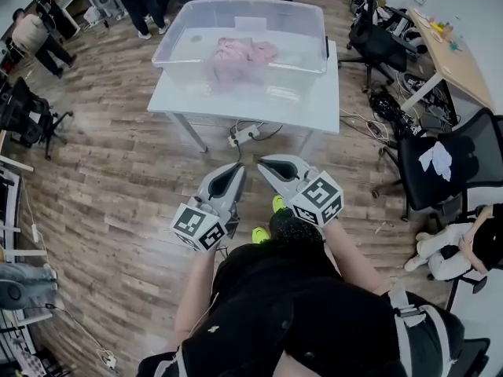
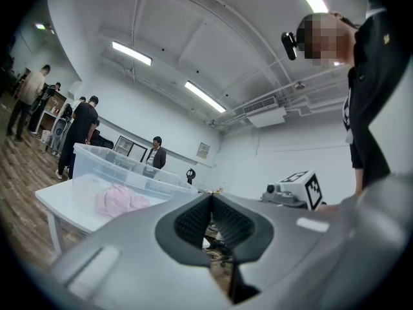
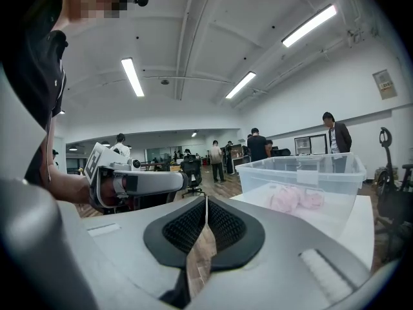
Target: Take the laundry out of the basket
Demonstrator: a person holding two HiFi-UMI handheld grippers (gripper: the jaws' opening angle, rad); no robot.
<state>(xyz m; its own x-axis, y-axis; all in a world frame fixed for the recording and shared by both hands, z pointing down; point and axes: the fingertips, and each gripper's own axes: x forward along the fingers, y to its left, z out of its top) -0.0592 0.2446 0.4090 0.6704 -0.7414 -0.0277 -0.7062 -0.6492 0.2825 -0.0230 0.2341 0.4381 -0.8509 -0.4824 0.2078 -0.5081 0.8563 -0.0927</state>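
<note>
A clear plastic basket (image 1: 314, 42) stands on a white table (image 1: 326, 104) ahead of me, with pink laundry (image 1: 244, 53) bunched inside it. The same pink laundry (image 2: 119, 200) shows through the basket wall (image 2: 97, 163) in the left gripper view, and the pink laundry (image 3: 295, 199) lies in the basket (image 3: 335, 173) in the right gripper view. My left gripper (image 1: 238, 169) and right gripper (image 1: 263, 164) hang side by side over the floor, short of the table's near edge. Both are shut and empty, jaws pressed together.
Wooden floor (image 1: 118, 171) lies between me and the table, with a power strip and cables (image 1: 247, 134) under it. Office chairs (image 1: 440, 163) and a desk (image 1: 452, 53) stand at the right. Several people (image 1: 35, 38) stand at the far left.
</note>
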